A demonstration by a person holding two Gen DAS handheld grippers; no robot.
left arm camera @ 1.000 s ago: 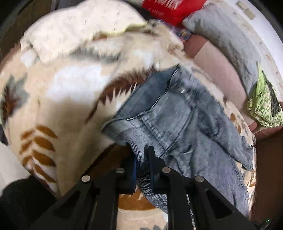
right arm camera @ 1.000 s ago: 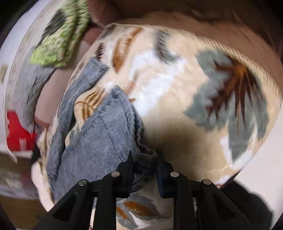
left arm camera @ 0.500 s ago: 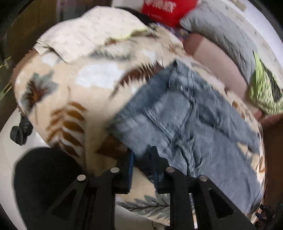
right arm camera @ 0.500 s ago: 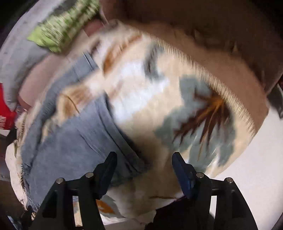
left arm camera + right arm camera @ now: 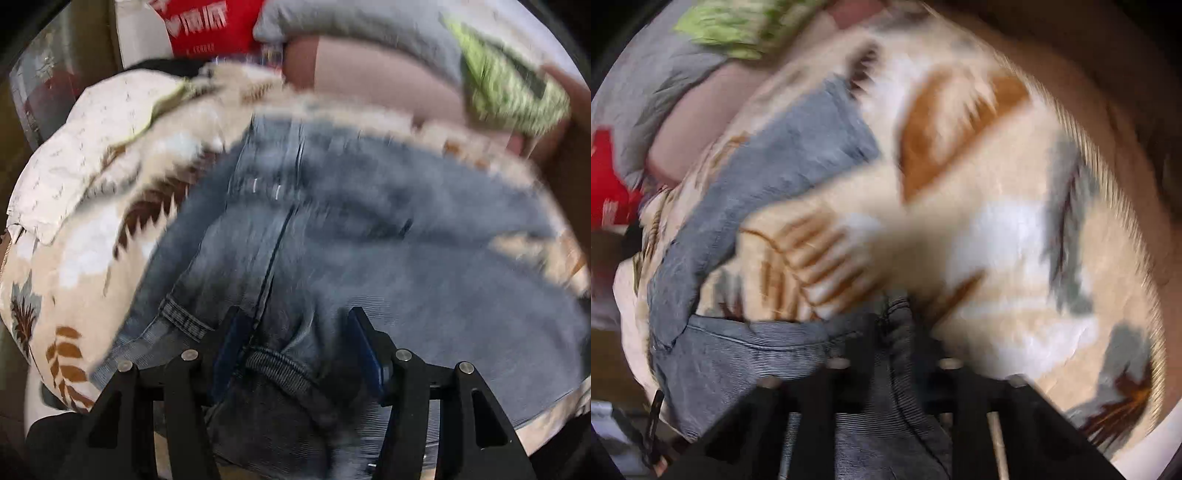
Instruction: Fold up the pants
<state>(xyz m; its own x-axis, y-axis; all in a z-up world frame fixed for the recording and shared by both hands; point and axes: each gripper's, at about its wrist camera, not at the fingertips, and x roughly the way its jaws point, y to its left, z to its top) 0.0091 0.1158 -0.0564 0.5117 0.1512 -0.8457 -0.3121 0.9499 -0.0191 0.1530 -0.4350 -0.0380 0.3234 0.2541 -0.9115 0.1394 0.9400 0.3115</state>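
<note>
Grey-blue denim pants (image 5: 369, 236) lie spread on a cream blanket with a leaf pattern (image 5: 74, 243). My left gripper (image 5: 295, 343) is open, its jaws wide apart over a rolled edge of the denim that lies between them. In the right wrist view the pants (image 5: 757, 173) run from the far left toward me, and my right gripper (image 5: 894, 343) is shut on a bunched denim edge (image 5: 894, 314). Both views are blurred by motion.
A grey pillow (image 5: 369, 22), a green patterned cloth (image 5: 506, 85), a pinkish cushion (image 5: 376, 77) and a red package (image 5: 210, 22) lie beyond the blanket. A white printed cloth (image 5: 85, 147) lies at the left. The blanket's fringed edge (image 5: 1123, 206) runs along the right.
My left gripper was shut on the denim and has opened over it. My right gripper opened half a second ago and is now shut on a denim edge. Both have shifted.
</note>
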